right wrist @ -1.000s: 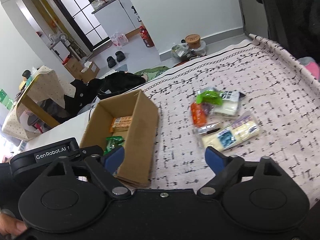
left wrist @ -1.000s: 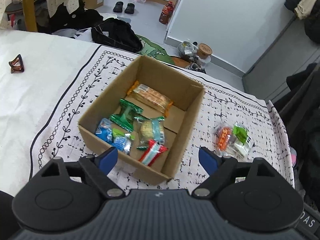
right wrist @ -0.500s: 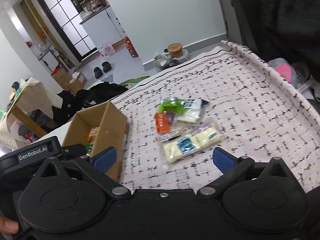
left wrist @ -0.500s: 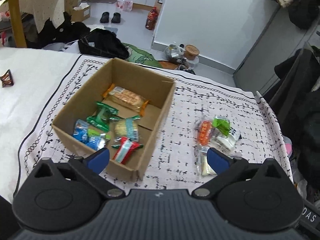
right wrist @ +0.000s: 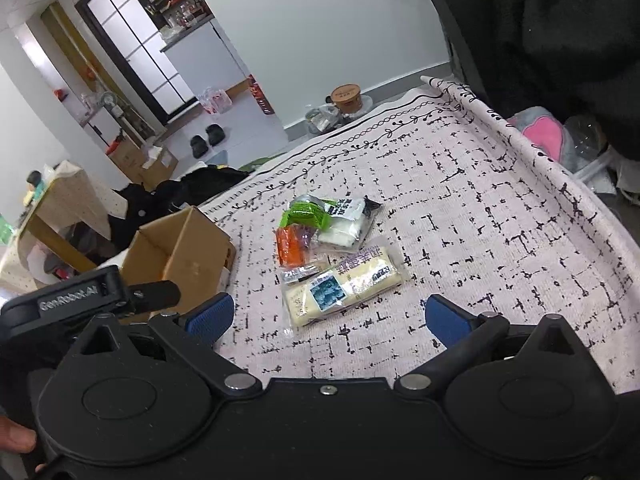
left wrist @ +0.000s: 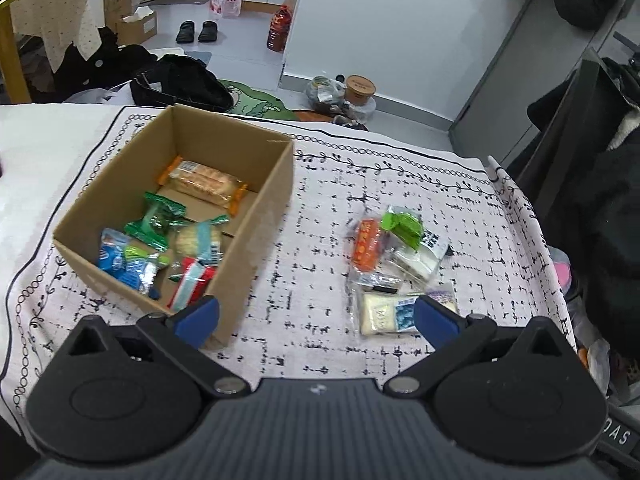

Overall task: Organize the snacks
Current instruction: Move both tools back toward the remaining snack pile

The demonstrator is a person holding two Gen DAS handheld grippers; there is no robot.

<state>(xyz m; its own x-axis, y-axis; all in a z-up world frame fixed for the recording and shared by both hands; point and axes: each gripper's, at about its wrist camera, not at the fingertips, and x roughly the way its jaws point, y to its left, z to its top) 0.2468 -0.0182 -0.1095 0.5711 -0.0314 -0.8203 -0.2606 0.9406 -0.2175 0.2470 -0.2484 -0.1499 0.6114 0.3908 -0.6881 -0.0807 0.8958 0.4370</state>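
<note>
Both grippers have swung right since a second ago, toward the loose snacks.

Left gripper (left wrist: pixel 316 316) and right gripper (right wrist: pixel 326 316) hover empty, jaws wide apart. Just ahead of the right one lies the cream pack (right wrist: pixel 344 284), with orange (right wrist: pixel 291 246), green (right wrist: pixel 308 212) and white (right wrist: pixel 346 228) packs behind it, near the tablecloth's (right wrist: pixel 500 240) right edge. The box (left wrist: pixel 260 216) of snacks stands well left.

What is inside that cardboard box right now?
The cardboard box holds an orange-ended cracker pack, a green packet, blue packets and a red-striped one. Its near wall hides some of the floor.
</note>
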